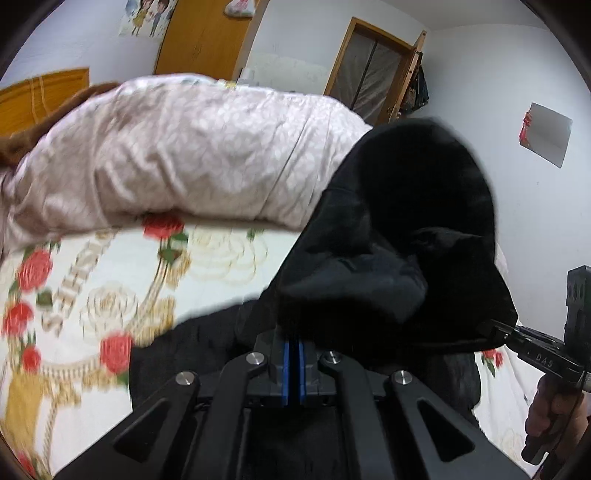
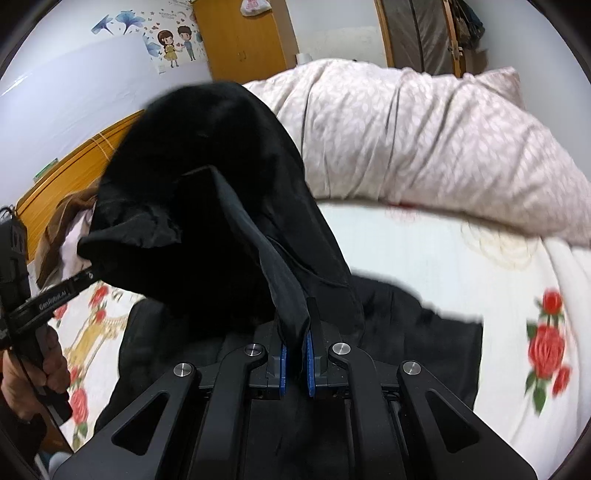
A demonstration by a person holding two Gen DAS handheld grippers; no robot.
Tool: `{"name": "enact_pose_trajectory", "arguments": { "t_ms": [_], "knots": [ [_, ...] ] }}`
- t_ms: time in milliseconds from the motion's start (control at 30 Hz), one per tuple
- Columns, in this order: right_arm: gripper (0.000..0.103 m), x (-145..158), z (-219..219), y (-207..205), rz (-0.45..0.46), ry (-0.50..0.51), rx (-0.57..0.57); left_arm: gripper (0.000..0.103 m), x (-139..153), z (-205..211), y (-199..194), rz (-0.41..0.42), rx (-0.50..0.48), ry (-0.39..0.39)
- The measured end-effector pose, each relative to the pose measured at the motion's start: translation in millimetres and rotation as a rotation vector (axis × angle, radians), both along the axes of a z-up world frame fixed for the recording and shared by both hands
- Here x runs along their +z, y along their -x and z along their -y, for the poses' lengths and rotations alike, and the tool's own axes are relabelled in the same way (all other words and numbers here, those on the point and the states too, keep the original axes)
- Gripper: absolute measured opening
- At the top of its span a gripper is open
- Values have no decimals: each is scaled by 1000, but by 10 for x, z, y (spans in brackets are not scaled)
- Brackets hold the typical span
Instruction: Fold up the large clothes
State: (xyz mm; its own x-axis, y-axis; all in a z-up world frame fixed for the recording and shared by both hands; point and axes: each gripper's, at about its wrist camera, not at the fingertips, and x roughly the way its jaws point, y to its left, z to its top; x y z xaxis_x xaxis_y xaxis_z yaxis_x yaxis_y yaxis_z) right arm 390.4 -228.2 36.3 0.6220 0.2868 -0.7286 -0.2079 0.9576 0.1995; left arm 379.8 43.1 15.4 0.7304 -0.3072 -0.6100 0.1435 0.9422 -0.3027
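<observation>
Nearest, in the left wrist view: left tongs pinched tight on a bunched edge of the black garment, blue pads almost meeting, tilted downward toward the bed. In the right wrist view: right tongs likewise clamped on a fold of the same black garment, a strip of cloth wedged between the blue pads, also angled down.

Just beyond, held up between both tongs: garment lifted off the bed, upper part humped high in front of each camera, lower part trailing dark onto the bedsheet. Blurred throughout.

To the side, seen from the right wrist view: left hand wrapped around the handle of its tool, at the left edge, fingers curled. Seen from the left wrist view: right hand gripping its handle at the far right edge, its tongs reaching inward to the garment's hem.

Below and beyond: white sheet printed with red roses. Farther: a pale pink patterned quilt heaped across the bed, well apart from the tongs. Farthest: wooden headboard, orange door, white wall with a cartoon sticker.
</observation>
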Motion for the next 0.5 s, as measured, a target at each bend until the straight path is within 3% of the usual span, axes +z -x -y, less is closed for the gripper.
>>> {"name": "enact_pose_trajectory", "arguments": {
  "t_ms": [300, 500],
  "knots": [
    [8, -442, 67, 418, -111, 0, -14, 7, -627, -96, 551, -135, 50, -20],
    [15, -625, 150, 582, -182, -15, -45, 9, -928, -159, 741, -233, 71, -40]
  ]
}}
